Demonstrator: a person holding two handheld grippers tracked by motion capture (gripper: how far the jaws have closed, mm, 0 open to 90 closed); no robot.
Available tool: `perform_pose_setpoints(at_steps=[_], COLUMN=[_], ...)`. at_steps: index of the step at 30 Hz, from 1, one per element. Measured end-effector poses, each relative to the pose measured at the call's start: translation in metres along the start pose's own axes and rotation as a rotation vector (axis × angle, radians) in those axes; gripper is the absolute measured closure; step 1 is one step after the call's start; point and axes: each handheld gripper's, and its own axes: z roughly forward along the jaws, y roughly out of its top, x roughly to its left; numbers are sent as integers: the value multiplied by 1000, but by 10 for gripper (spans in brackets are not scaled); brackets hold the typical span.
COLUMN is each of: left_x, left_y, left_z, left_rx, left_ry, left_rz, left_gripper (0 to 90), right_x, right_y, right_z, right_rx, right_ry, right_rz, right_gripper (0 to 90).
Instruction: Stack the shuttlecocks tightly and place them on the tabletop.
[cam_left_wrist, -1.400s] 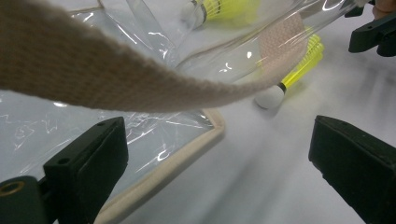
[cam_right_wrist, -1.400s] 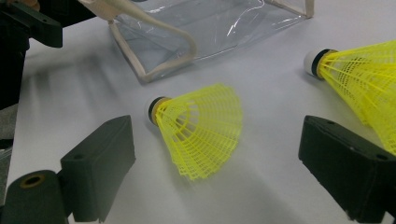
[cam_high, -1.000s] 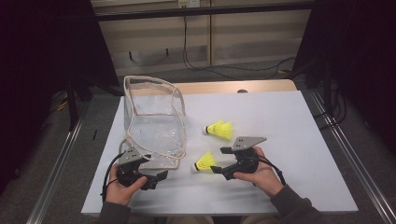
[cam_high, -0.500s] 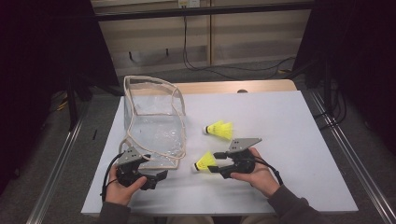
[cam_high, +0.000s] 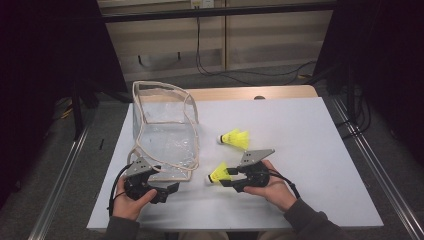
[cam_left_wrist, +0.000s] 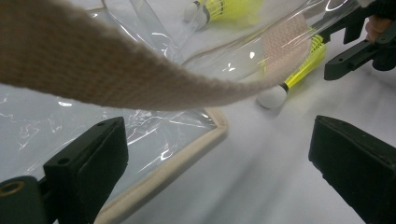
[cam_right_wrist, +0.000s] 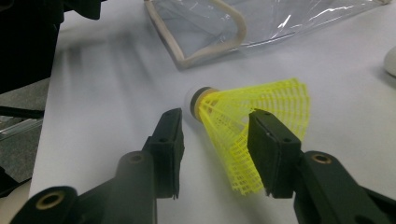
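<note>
A yellow shuttlecock (cam_high: 218, 173) (cam_right_wrist: 252, 112) lies on the white table (cam_high: 300, 130), its white cork pointing toward the bag. My right gripper (cam_high: 229, 177) (cam_right_wrist: 217, 140) straddles its mesh skirt. The jaws have just been closing with the shuttlecock between them, and a gap still shows beside the left jaw. A second yellow shuttlecock (cam_high: 236, 138) lies farther back. The clear plastic bag (cam_high: 162, 127) with beige trim (cam_left_wrist: 93, 70) stands open at the left. My left gripper (cam_high: 172, 189) (cam_left_wrist: 217, 154) rests open at the bag's near corner, one jaw over the plastic, one over bare table.
Through the bag's plastic the left gripper view shows both shuttlecocks (cam_left_wrist: 292, 77) (cam_left_wrist: 224, 7) and the right gripper (cam_left_wrist: 355, 42) beyond. Metal rails (cam_high: 370, 160) run along both table sides. A wooden strip (cam_high: 280, 92) edges the back.
The right gripper's jaws have drawn in around the near shuttlecock's skirt. The left hand, the bag and the far shuttlecock have not moved.
</note>
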Motion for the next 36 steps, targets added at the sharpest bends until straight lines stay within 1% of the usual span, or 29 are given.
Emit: perform_pose_setpoints(at_steps=[4, 13, 15, 22, 24, 26, 27, 29, 31, 32, 33, 36], left_x=[0, 1, 1, 0, 1, 0, 0, 0, 0, 0, 0, 1], left_y=[0, 0, 0, 0, 0, 0, 0, 0, 0, 0, 0, 1], left_z=[0, -1, -1, -1, -1, -1, -1, -1, -1, -1, -1, -1], left_rx=[-2, -6, -6, -6, -3, -3, -5, -5, -8, -8, -7, -9], left_ry=[0, 0, -1, 1, 2, 2, 1, 2, 3, 0, 1, 4], left_rz=[0, -2, -2, -1, 1, 1, 0, 1, 1, 0, 0, 2], left_gripper=[48, 48, 48, 48, 48, 48, 48, 48, 48, 48, 48, 48], right_x=[0, 0, 1, 1, 1, 1, 0, 1, 1, 2, 2, 1], right_y=[0, 0, 0, -1, -1, -2, -2, -2, -2, -1, -1, -1], right_z=[2, 6, 6, 9, 10, 11, 11, 11, 10, 9, 8, 5], right_rx=[-1, 8, 7, 24, 30, 44, 48, 40, 32, 22, 23, 6], right_ry=[0, 21, 26, 31, 33, 30, 37, 40, 39, 45, 40, 38], right_rz=[1, -1, -2, -9, -12, -20, -25, -23, -27, -21, -24, -11], right_gripper=[584, 648, 678, 725, 756, 835, 857, 879, 883, 885, 887, 889])
